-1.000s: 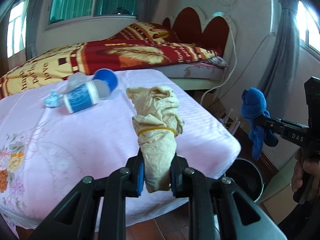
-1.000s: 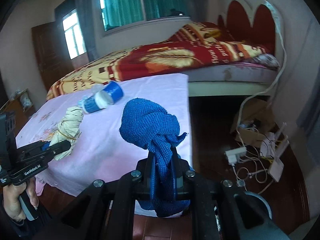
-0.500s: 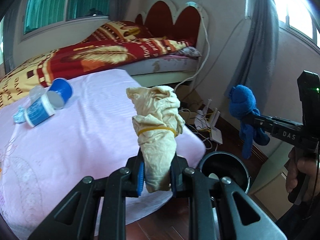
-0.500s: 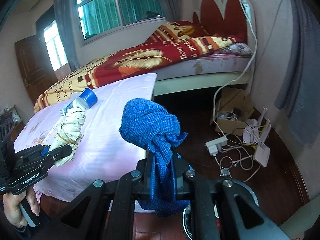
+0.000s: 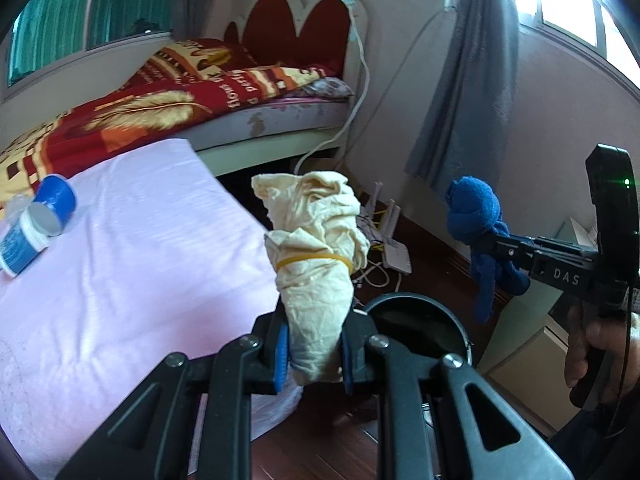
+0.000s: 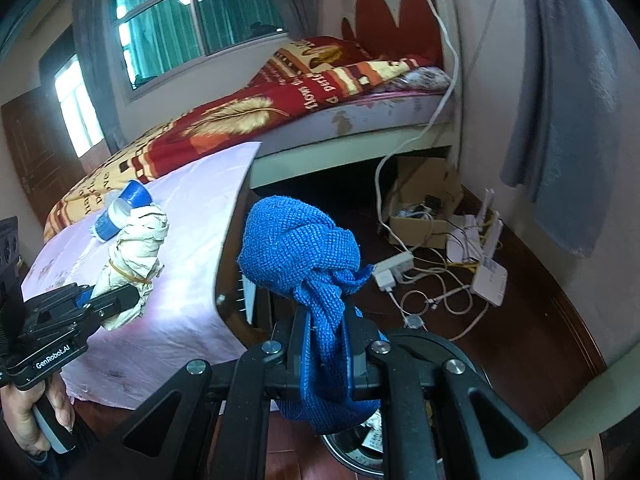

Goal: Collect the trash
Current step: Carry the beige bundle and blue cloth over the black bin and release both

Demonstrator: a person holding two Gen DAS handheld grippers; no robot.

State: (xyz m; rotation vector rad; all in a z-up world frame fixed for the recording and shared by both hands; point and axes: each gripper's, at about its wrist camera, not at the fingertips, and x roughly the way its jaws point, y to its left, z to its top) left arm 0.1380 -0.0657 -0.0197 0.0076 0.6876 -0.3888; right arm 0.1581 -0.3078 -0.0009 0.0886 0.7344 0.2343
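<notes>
My left gripper (image 5: 313,350) is shut on a cream crumpled wad bound with a rubber band (image 5: 316,240), held upright past the edge of the pink-covered table (image 5: 132,264). The wad also shows in the right wrist view (image 6: 134,256). My right gripper (image 6: 326,354) is shut on a knotted blue cloth (image 6: 300,248), which also shows in the left wrist view (image 5: 476,216). A black round bin (image 5: 416,326) stands on the floor just beyond the left gripper; its rim shows under the right gripper (image 6: 436,344). A blue and white cup (image 5: 36,220) lies on the table.
A bed with a red and yellow blanket (image 6: 260,116) stands behind the table. A cardboard box (image 6: 424,200), a power strip, white routers (image 6: 488,264) and tangled cables lie on the wooden floor by the wall. A grey curtain (image 6: 568,100) hangs at right.
Both grippers have swung right, away from the table, each still holding its item. The black bin has come into fuller view below and ahead of them.
</notes>
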